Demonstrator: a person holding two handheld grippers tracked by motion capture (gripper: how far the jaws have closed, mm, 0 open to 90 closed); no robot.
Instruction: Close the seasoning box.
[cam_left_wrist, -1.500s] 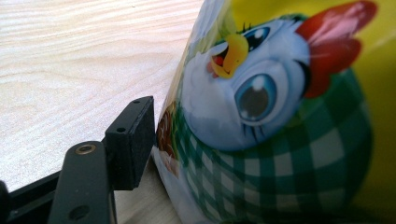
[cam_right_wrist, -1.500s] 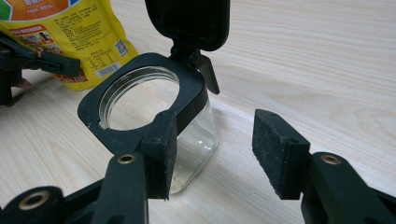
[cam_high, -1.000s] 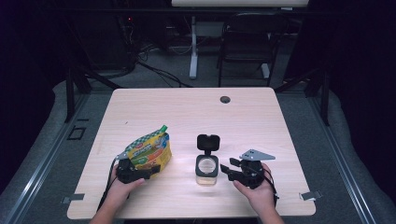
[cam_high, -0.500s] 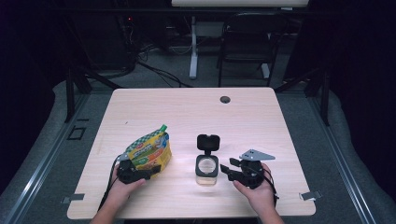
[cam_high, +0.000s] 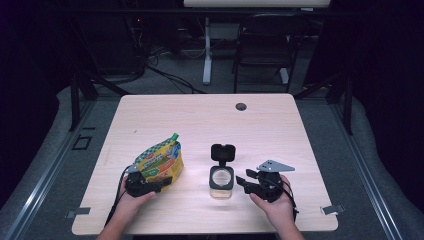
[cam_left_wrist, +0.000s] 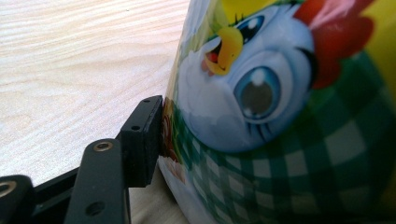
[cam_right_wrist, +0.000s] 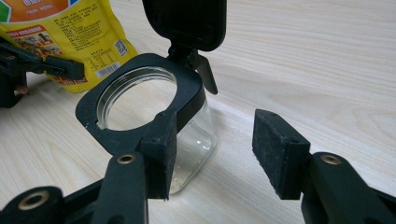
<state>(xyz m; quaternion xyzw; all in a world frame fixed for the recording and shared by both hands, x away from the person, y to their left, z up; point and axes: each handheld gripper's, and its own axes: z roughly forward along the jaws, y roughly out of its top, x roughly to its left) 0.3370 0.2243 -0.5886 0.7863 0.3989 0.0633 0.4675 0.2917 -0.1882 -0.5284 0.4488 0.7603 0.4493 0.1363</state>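
A yellow and green snack pouch (cam_high: 157, 162) with a cartoon chick (cam_left_wrist: 280, 116) stands at the table's front left. My left gripper (cam_high: 165, 181) reaches into its lower side. Its jaws have just been closing, with the pouch between them. One pad (cam_left_wrist: 142, 140) presses against the pouch's edge, and the other jaw is hidden behind it. A clear glass jar (cam_high: 221, 179) with a black square collar stands at the front centre, its flip lid (cam_high: 222, 152) raised. My right gripper (cam_high: 242, 181) sits open just right of the jar (cam_right_wrist: 196, 140), nothing between its pads (cam_right_wrist: 212, 154).
The wooden table (cam_high: 200, 125) has a small black round grommet (cam_high: 241, 106) near its far edge. A dark chair (cam_high: 262, 45) and a white stand base (cam_high: 206, 55) are on the floor beyond. The pouch (cam_right_wrist: 60, 32) and the left gripper (cam_right_wrist: 70, 70) lie behind the jar.
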